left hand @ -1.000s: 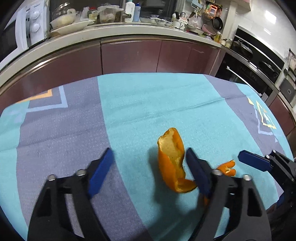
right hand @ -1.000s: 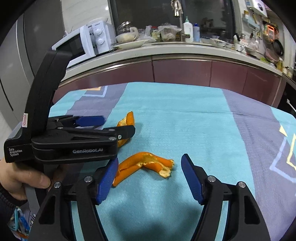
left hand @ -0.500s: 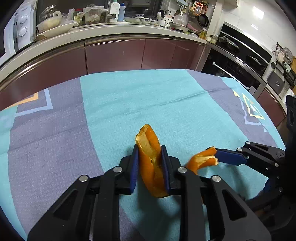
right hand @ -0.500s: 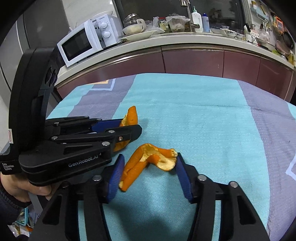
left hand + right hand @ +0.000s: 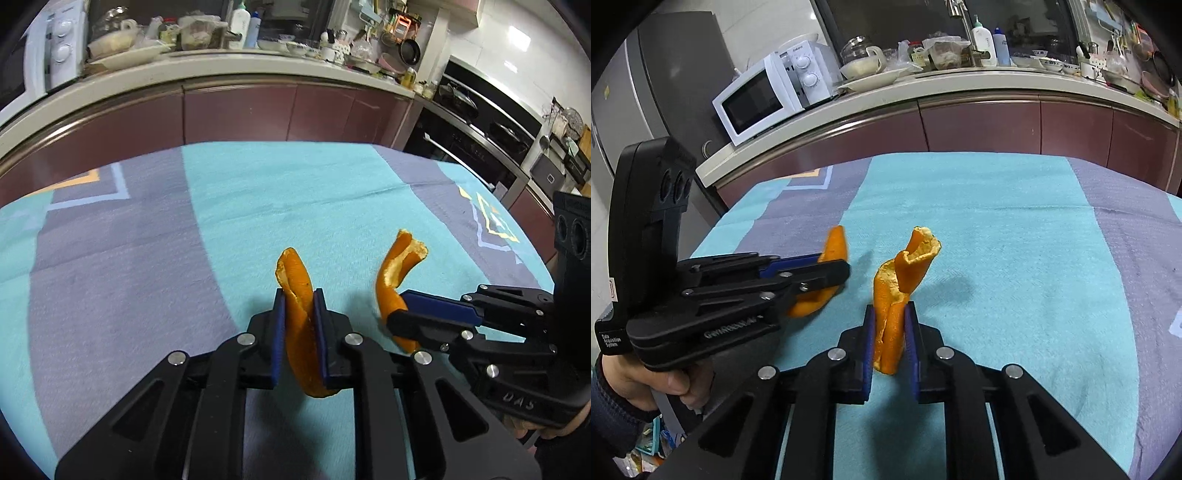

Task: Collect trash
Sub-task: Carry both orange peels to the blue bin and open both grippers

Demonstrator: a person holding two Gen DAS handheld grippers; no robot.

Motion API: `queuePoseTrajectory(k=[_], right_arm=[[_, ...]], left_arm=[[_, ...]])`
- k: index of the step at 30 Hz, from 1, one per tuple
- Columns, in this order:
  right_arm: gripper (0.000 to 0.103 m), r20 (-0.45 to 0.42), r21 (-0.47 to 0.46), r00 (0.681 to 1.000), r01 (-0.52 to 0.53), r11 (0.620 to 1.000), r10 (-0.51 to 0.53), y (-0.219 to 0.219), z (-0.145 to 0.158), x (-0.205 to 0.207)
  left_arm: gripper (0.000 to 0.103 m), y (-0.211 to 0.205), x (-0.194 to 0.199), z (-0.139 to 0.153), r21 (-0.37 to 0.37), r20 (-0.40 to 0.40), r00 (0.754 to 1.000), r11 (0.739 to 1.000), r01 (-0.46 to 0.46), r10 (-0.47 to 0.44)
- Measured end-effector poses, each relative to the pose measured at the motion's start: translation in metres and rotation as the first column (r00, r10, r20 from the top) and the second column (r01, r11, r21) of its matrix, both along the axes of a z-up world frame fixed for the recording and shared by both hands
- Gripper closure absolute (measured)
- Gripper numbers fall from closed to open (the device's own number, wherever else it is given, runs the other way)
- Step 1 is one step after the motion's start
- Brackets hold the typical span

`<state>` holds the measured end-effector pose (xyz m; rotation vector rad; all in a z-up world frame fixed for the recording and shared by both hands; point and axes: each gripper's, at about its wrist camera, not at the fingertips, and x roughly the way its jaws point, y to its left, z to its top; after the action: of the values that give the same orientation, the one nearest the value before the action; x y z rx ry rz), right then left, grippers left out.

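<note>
A long curved orange peel stands between the blue pads of my left gripper, whose jaws are closing and press on it. A second, folded orange peel is pinched upright in my right gripper, whose jaws are also closing on it. Both peels hang just above the teal and grey tablecloth. In the left wrist view the right gripper comes in from the right with its peel. In the right wrist view the left gripper enters from the left with its peel.
A kitchen counter crowded with dishes and bottles runs behind the table. A white microwave stands at its left end, and an oven is at the right. A person's hand holds the left gripper's handle.
Both grippers went from wide open around the peels to pinching them. Each peel has come up off the cloth, and the right one folded upright.
</note>
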<state>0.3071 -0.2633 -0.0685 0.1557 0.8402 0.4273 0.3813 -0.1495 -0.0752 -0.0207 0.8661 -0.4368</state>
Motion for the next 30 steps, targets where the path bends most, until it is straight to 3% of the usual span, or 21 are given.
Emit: queuePoseTrajectory(k=[10, 18, 30], right_arm=[[0.090, 0.083, 0.044, 0.997, -0.014, 0.999, 0.010, 0.009, 0.030, -0.037], [0.090, 0.182, 0.056, 0.980, -0.088, 0.995, 0.077, 0.042, 0.067, -0.077], [0.090, 0.308, 0.036, 0.926, -0.241, 0.970, 0.219, 0.113, 0.119, -0.123]], left_arm=[[0.088, 0.047, -0.062, 0.047, -0.036, 0.115, 0.991, 0.997, -0.066, 0.070], [0.088, 0.104, -0.125, 0.081, -0.042, 0.195, 0.966, 0.985, -0.167, 0.172], [0.088, 0.217, -0.230, 0.118, -0.048, 0.286, 0.886, 0.929, -0.367, 0.365]])
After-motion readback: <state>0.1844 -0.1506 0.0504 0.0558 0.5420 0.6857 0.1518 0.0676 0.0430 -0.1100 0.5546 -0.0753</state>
